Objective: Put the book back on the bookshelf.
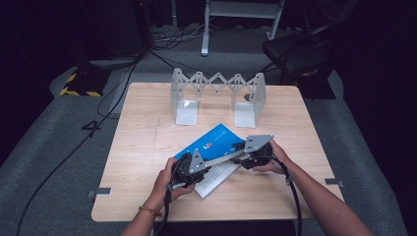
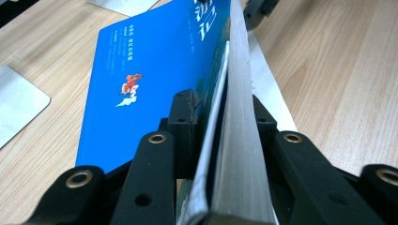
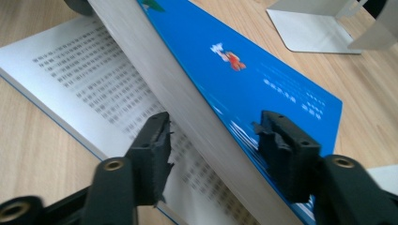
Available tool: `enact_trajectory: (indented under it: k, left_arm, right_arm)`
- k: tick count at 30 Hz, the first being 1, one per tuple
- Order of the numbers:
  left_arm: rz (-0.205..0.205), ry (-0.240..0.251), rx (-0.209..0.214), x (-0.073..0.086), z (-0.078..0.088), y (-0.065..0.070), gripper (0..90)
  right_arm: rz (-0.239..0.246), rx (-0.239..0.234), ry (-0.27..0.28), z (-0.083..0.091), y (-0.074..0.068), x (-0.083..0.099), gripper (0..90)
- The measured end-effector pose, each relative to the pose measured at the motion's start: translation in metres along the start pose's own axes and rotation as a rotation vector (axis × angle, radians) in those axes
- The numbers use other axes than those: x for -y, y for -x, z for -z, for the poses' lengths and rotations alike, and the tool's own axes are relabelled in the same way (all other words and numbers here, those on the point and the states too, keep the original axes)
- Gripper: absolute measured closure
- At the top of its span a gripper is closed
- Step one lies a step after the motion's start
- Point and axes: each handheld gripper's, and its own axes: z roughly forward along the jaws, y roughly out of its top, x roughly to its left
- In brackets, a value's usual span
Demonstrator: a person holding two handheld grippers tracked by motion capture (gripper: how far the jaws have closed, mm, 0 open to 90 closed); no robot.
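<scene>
A book with a blue cover lies open on the wooden table. Its lower half rests flat with printed pages up, and the upper block of pages is lifted at a slant under the cover. My left gripper is shut on that lifted block near one end; in the left gripper view the gripper has its pads pressing the cover and the underside. My right gripper straddles the same block farther along. In the right gripper view the gripper is open, and the left pad stands apart from the page edges.
An extendable metal bookend rack stands at the far middle of the table, its base plates close behind the book. Beyond the table lie floor cables, a dark chair and a white frame leg.
</scene>
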Motion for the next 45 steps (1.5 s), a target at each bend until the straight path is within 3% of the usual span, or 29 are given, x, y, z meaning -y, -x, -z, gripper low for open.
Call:
enact_trajectory:
  k: [1, 5, 8, 12, 13, 14, 15, 17, 20, 22, 23, 25, 28, 31, 32, 33, 34, 35, 37, 43, 45]
  left_arm:
    - [0.001, 0.007, 0.011, 0.002, 0.001, -0.003, 70.9]
    - [0.001, 0.008, 0.02, 0.004, 0.003, -0.008, 70.8]
    - [-0.004, 0.008, 0.031, 0.006, 0.006, -0.017, 70.2]
    - [0.041, 0.026, 0.037, 0.008, 0.012, -0.028, 62.7]
    - [0.057, 0.028, 0.004, 0.008, 0.014, -0.032, 62.7]
    - [0.072, 0.026, -0.029, 0.007, 0.016, -0.034, 56.7]
    - [0.081, 0.022, -0.04, 0.006, 0.018, -0.035, 53.9]
    - [0.063, -0.012, -0.07, 0.003, 0.019, -0.033, 51.0]
    - [0.055, -0.019, -0.089, -0.001, 0.017, -0.026, 40.2]
    - [0.074, 0.005, -0.115, -0.005, 0.017, -0.02, 30.7]
    - [0.068, 0.005, -0.081, -0.007, 0.016, -0.016, 27.5]
    - [0.055, -0.006, -0.09, -0.008, 0.015, -0.012, 29.2]
    - [0.019, -0.048, -0.145, -0.01, 0.011, -0.005, 31.6]
    - [0.03, -0.048, -0.122, -0.009, 0.01, -0.005, 41.8]
    - [-0.007, -0.055, -0.105, -0.008, 0.011, -0.006, 45.6]
    - [-0.007, -0.055, -0.105, -0.008, 0.011, -0.006, 50.9]
    - [-0.044, -0.084, -0.091, -0.007, 0.011, -0.007, 50.9]
    - [-0.076, -0.112, -0.088, -0.006, 0.01, -0.006, 58.6]
    - [-0.076, -0.111, -0.068, -0.001, 0.008, -0.007, 65.2]
    - [-0.084, -0.096, -0.045, 0.002, 0.009, -0.011, 69.1]
    - [-0.074, -0.084, -0.033, 0.005, 0.009, -0.013, 70.0]
  right_arm:
    - [-0.017, 0.012, 0.0, 0.001, 0.008, 0.009, 44.3]
    - [-0.022, 0.019, 0.02, 0.0, 0.012, 0.017, 46.7]
    - [0.039, 0.033, 0.036, -0.002, 0.009, 0.02, 55.4]
    - [0.049, 0.058, 0.038, -0.001, 0.002, 0.013, 62.7]
    - [0.049, 0.058, 0.038, -0.001, 0.002, 0.013, 62.7]
    - [0.035, 0.055, 0.043, 0.0, 0.0, 0.01, 63.9]
    - [0.026, 0.055, 0.047, 0.0, 0.0, 0.008, 64.8]
    - [0.002, 0.067, 0.045, 0.0, -0.003, 0.005, 65.1]
    - [0.006, 0.089, 0.019, -0.001, -0.01, 0.001, 65.4]
    - [0.02, 0.095, -0.002, -0.001, -0.014, -0.002, 65.7]
    - [0.016, 0.093, -0.013, -0.001, -0.015, -0.003, 65.7]
    - [0.028, 0.09, -0.034, -0.002, -0.017, -0.005, 65.6]
    - [0.053, 0.094, -0.059, -0.003, -0.022, -0.007, 65.6]
    - [0.052, 0.096, -0.069, -0.003, -0.023, -0.009, 65.7]
    - [0.047, 0.094, -0.069, -0.003, -0.023, -0.009, 65.7]
    - [0.047, 0.094, -0.069, -0.003, -0.023, -0.009, 65.7]
    - [0.044, 0.093, -0.069, -0.003, -0.022, -0.009, 65.7]
    - [0.045, 0.095, -0.067, -0.003, -0.022, -0.009, 65.5]
    - [0.061, 0.097, -0.078, -0.004, -0.023, -0.01, 65.1]
    - [0.059, 0.085, -0.049, -0.004, -0.02, -0.008, 61.6]
    - [0.041, 0.065, -0.011, -0.005, -0.015, -0.004, 56.0]
